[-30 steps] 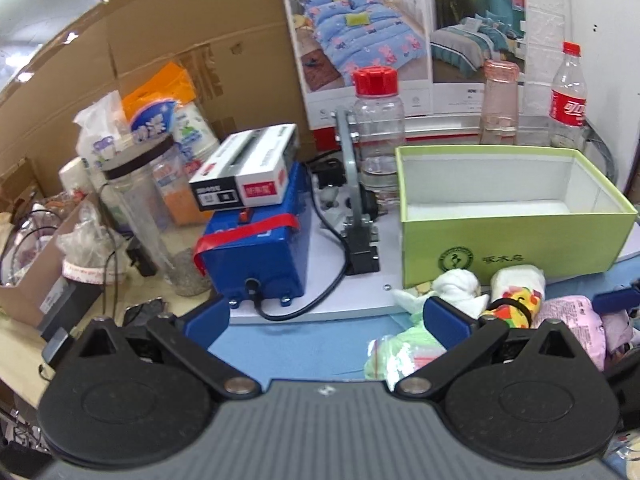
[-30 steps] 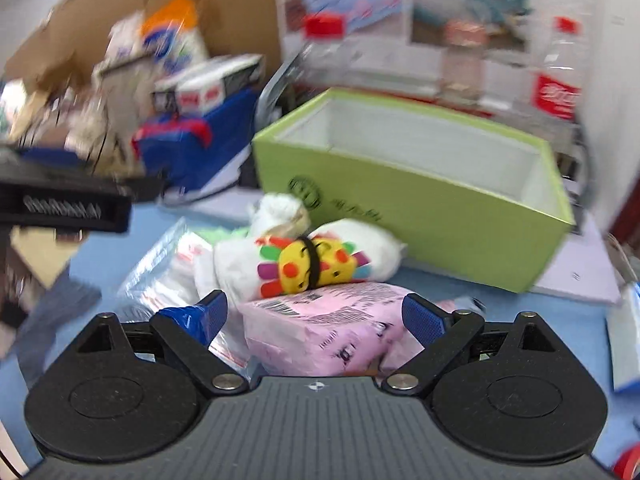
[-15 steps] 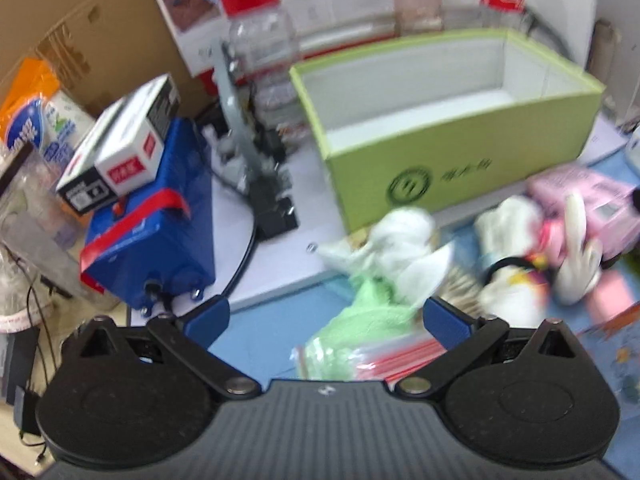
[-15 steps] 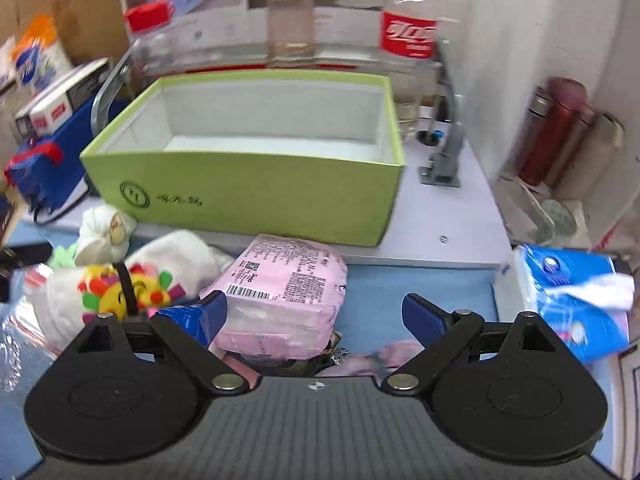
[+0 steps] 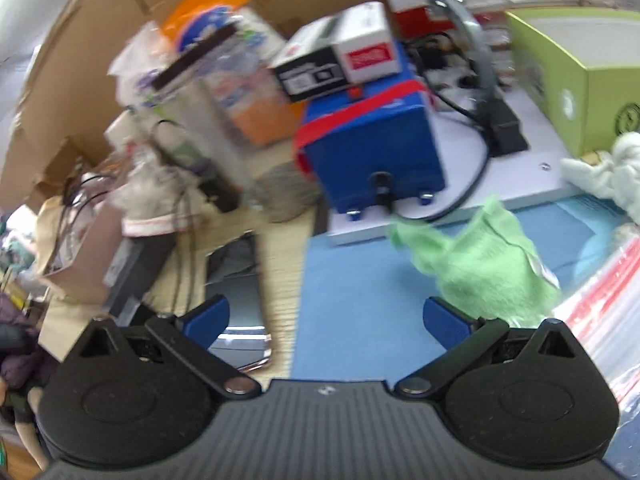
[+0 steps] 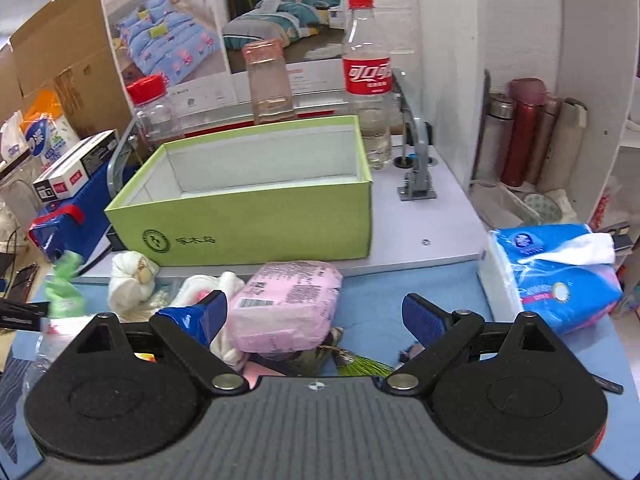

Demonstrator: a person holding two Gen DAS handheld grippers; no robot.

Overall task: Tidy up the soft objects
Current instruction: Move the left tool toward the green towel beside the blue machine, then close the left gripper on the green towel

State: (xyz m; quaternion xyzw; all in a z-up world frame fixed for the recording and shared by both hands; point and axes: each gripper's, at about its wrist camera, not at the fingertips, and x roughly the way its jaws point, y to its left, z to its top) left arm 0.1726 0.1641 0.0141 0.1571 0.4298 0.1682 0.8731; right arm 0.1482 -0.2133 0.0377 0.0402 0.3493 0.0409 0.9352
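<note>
1. Fingers on the right gripper (image 6: 315, 318) are spread wide and hold nothing; the pink soft pack (image 6: 288, 304) lies just ahead, between them but biased toward the left pad.
2. Left gripper (image 5: 326, 322) fingers are also apart and hold nothing; the green fuzzy cloth (image 5: 486, 268) sits just beyond its right pad. That view is motion-blurred.
3. Likely step: grab the pink pack and drop it in the green box (image 6: 256, 224), which looks empty. Centre the pack first and close gently, since it should squash.
4. White plush (image 6: 130, 280) lies against the box front; blue tissue pack (image 6: 552, 276) is off to the right.
5. Blue mat (image 5: 360, 292) covers the table. The surroundings are cluttered: bottles, cardboard, blue case (image 5: 372, 148).
</note>
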